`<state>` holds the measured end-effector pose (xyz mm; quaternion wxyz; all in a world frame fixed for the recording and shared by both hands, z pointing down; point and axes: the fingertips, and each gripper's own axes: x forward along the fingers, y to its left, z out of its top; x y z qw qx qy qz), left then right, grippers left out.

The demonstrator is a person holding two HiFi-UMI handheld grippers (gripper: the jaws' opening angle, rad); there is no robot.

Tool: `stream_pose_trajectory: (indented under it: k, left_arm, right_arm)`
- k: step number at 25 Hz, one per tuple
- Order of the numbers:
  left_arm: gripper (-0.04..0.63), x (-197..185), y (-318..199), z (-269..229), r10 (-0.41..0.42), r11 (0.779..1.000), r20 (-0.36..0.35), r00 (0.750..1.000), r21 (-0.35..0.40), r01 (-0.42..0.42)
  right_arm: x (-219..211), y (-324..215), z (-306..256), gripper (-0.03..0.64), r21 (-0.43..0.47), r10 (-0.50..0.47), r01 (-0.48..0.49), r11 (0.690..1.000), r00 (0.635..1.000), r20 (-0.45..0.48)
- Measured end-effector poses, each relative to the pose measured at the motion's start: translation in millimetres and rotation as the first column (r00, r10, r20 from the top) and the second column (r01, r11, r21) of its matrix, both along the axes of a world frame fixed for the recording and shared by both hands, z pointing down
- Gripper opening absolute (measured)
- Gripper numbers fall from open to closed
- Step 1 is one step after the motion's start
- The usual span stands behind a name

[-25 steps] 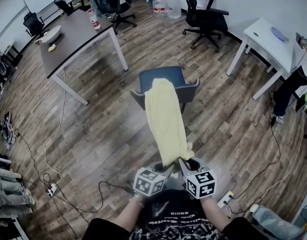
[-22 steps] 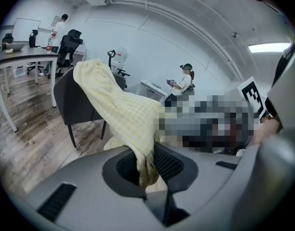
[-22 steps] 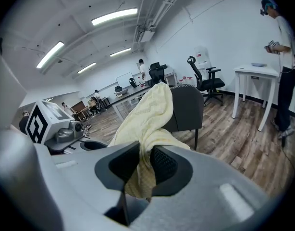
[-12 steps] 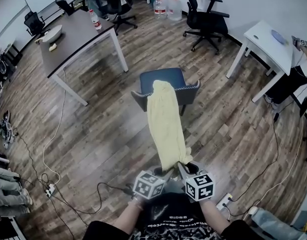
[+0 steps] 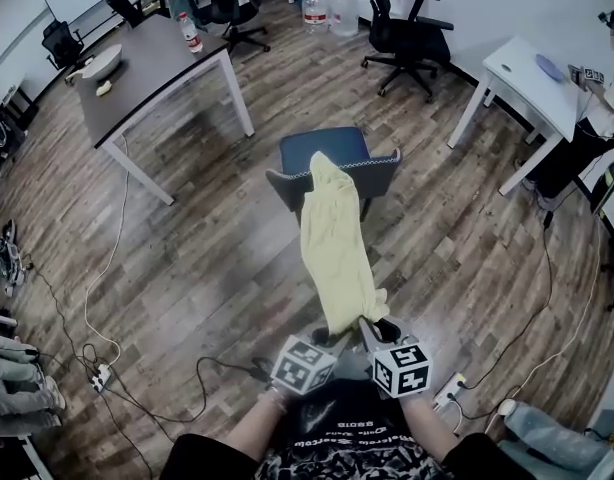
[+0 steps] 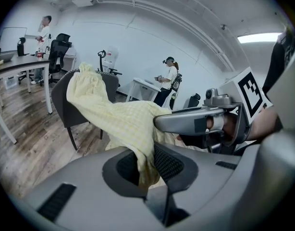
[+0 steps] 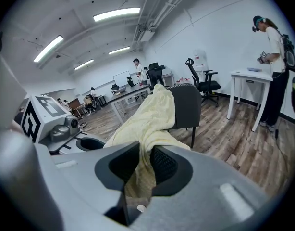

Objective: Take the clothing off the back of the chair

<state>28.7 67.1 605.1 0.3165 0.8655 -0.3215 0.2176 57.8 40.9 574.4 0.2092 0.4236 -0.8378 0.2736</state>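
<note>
Nearest us, at the bottom of the head view, we hold the left gripper and the right gripper side by side, each clamped on the near end of the yellow clothing. From that pinch the garment runs as one long band away from us and up to the backrest of the chair, with its far end draped over the top edge. Its long axis thus points from our grippers straight at the chair. We judge two risks. The far end may snag on the backrest, so a level pull could tip or drag the chair. Thin fabric bunched between the pads may also slip under a sudden pull.
</note>
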Motion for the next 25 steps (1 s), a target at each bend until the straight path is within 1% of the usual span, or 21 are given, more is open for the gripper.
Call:
stream_pose_trajectory:
  k: [3, 8, 17, 22, 25]
  left_arm:
    - [0.061, -9.0, 2.7, -7.8, -0.014, 0.999, -0.009, 1.000, 0.033, 0.014]
    - [0.061, -17.9, 4.1, -16.0, -0.041, 0.997, -0.023, 0.999, 0.071, 0.042]
    - [0.060, -29.1, 15.1, -23.6, -0.014, 0.993, -0.018, 1.000, 0.113, 0.016]
    - [0.060, -32.6, 16.4, -29.3, -0.025, 0.990, -0.021, 0.999, 0.136, 0.027]
    - [0.061, -31.8, 15.8, -33.8, -0.035, 0.989, -0.044, 0.998, 0.145, 0.041]
  right_arm:
    - [-9.6, 3.9, -10.0, 0.072, 0.045, 0.001, 0.000, 0.999, 1.000, -0.011]
    - [-17.3, 6.6, -18.1, 0.071, 0.078, -0.002, 0.002, 0.997, 1.000, -0.001]
    - [-24.5, 21.3, -25.8, 0.071, 0.096, 0.025, -0.028, 0.995, 0.999, 0.034]
    - [-27.2, 24.6, -32.3, 0.071, 0.115, 0.026, -0.031, 0.993, 0.999, 0.047]
    - [-25.8, 25.1, -37.3, 0.071, 0.129, 0.020, -0.026, 0.991, 0.999, 0.049]
